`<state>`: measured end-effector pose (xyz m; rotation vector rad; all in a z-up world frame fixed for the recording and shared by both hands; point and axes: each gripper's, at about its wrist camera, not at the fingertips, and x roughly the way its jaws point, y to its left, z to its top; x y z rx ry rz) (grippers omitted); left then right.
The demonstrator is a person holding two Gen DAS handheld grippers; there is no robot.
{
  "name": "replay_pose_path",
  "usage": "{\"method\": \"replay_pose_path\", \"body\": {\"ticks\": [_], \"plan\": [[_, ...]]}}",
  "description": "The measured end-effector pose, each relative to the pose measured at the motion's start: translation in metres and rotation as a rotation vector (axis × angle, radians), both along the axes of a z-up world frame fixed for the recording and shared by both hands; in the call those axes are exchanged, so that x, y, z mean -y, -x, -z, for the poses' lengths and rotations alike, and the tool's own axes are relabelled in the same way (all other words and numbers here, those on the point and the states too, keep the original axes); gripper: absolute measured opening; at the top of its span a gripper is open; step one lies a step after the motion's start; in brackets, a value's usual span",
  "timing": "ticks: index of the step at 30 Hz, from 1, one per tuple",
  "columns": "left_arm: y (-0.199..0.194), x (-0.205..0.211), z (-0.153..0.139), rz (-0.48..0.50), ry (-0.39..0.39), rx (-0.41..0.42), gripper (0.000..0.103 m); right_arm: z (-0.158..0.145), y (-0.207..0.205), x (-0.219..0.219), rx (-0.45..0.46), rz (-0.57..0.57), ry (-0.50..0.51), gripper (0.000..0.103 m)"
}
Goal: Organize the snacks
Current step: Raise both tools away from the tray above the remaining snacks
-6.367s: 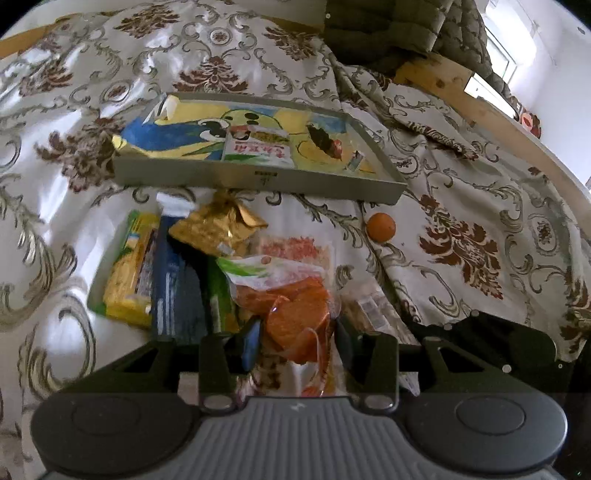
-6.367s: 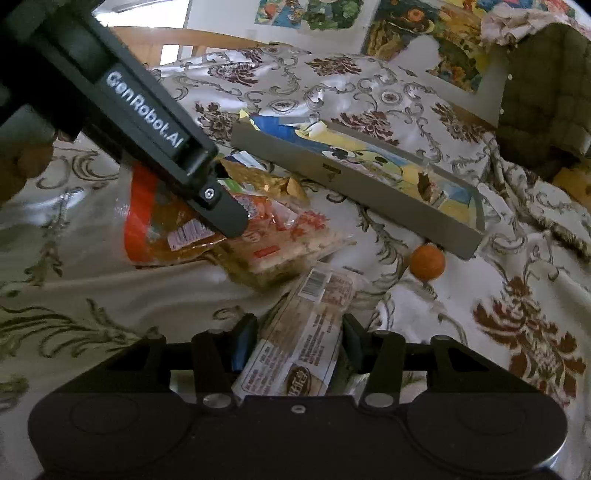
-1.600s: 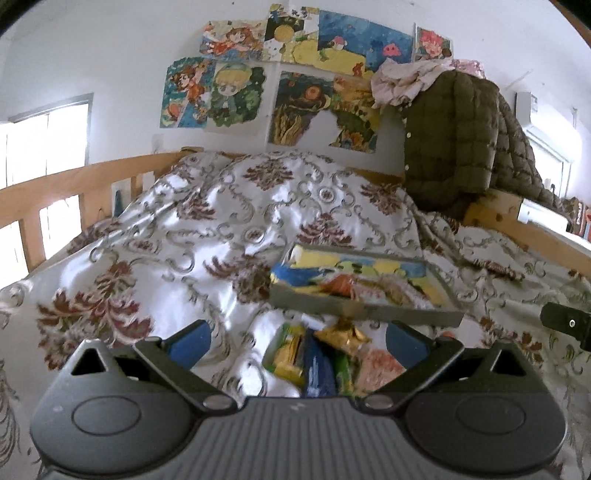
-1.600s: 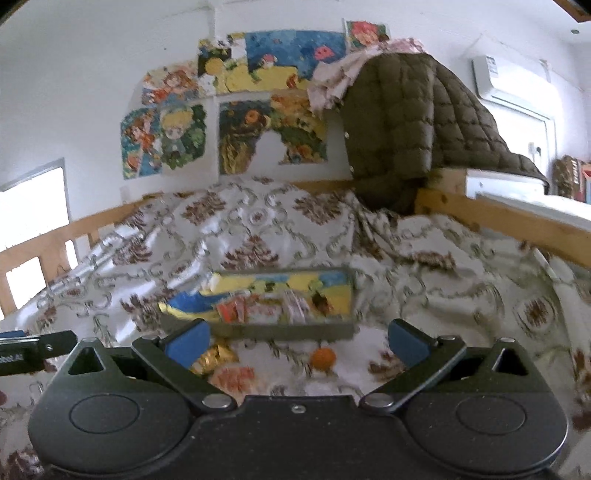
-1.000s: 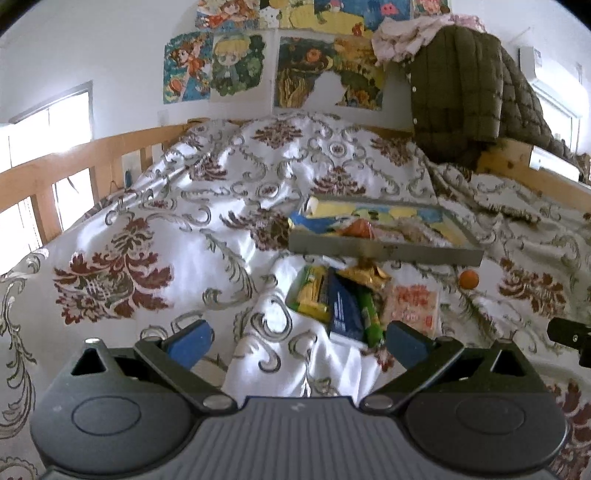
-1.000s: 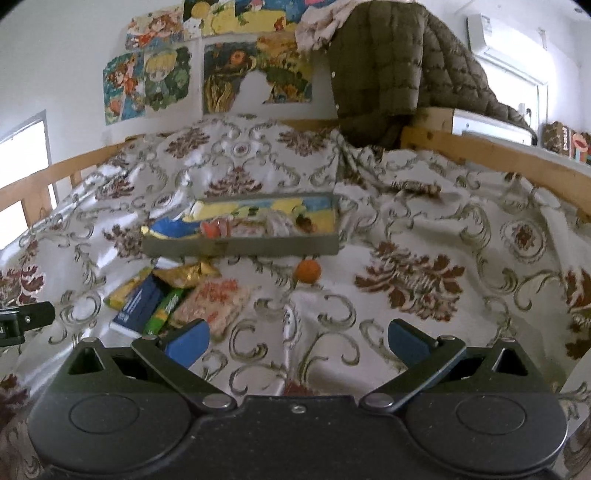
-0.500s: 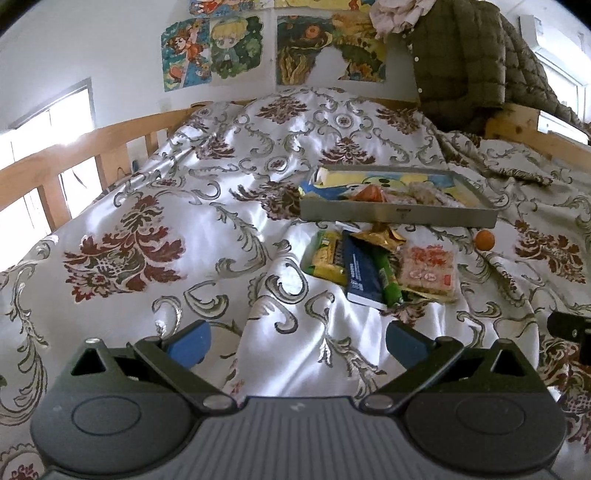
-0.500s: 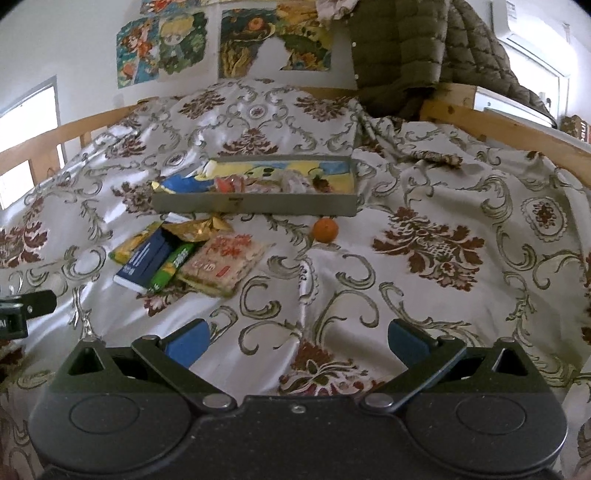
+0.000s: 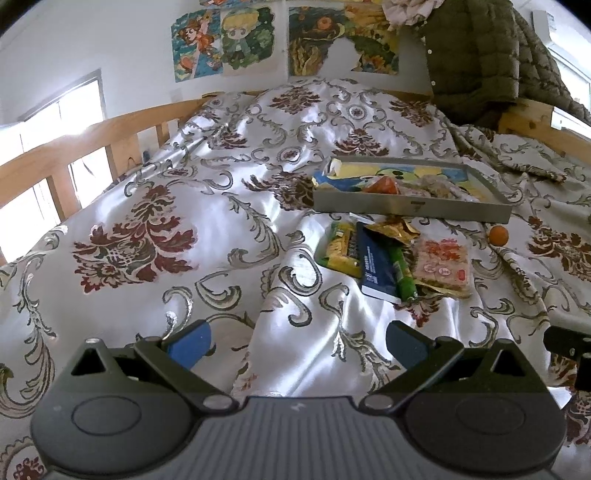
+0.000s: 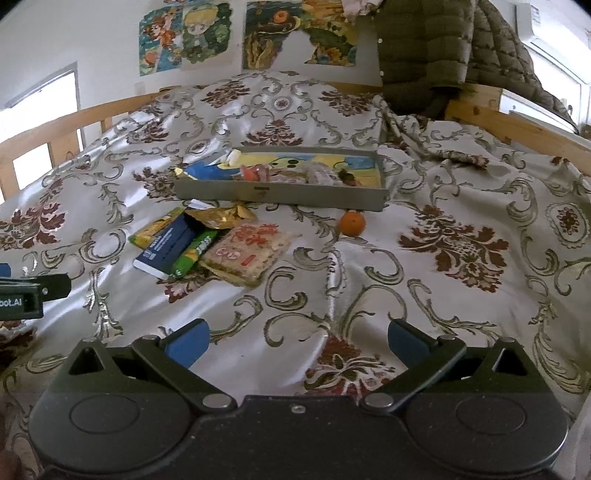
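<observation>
Left gripper (image 9: pixel 297 341): jaws spread wide, blue-padded fingers holding nothing, poised above the patterned bedspread (image 9: pixel 155 236). Right gripper (image 10: pixel 297 339): likewise spread wide and empty, over the same cover. Grey tray (image 10: pixel 273 194): well ahead of both grippers, lying flat on the cover, cartoon-printed lining inside, several small wrapped snacks already in it, among them a red packet (image 9: pixel 384 183); finer contents too small to tell. Loose snack cluster, between the grippers and the tray, ahead and right of the left gripper, ahead and left of the right one: yellow packet (image 9: pixel 341 249), dark blue box (image 9: pixel 375 264) overlapping it, green stick pack (image 9: pixel 402 271) lying against the box, gold foil pouch (image 9: pixel 397 229) nearest the tray's front wall, clear pack of red-printed biscuits (image 10: pixel 245 251) at the cluster's right edge. Small orange (image 10: pixel 352 222): apart from the cluster, just before the tray's near right corner. Far beyond: wooden bed rail (image 9: pixel 92 147), cartoon posters (image 10: pixel 184 35) on the wall, olive quilted jacket (image 10: pixel 424 48) hung at the far right.
</observation>
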<state>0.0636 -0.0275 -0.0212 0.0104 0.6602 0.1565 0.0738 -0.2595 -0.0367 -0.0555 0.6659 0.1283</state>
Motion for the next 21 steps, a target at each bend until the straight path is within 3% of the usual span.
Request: {"method": "replay_pose_path", "body": {"ticks": [21], "plan": [[-0.012,-0.011,0.003,-0.078,0.006,-0.017,0.103,0.000,-0.025,-0.019,-0.005,-0.097,-0.036,0.102]]}}
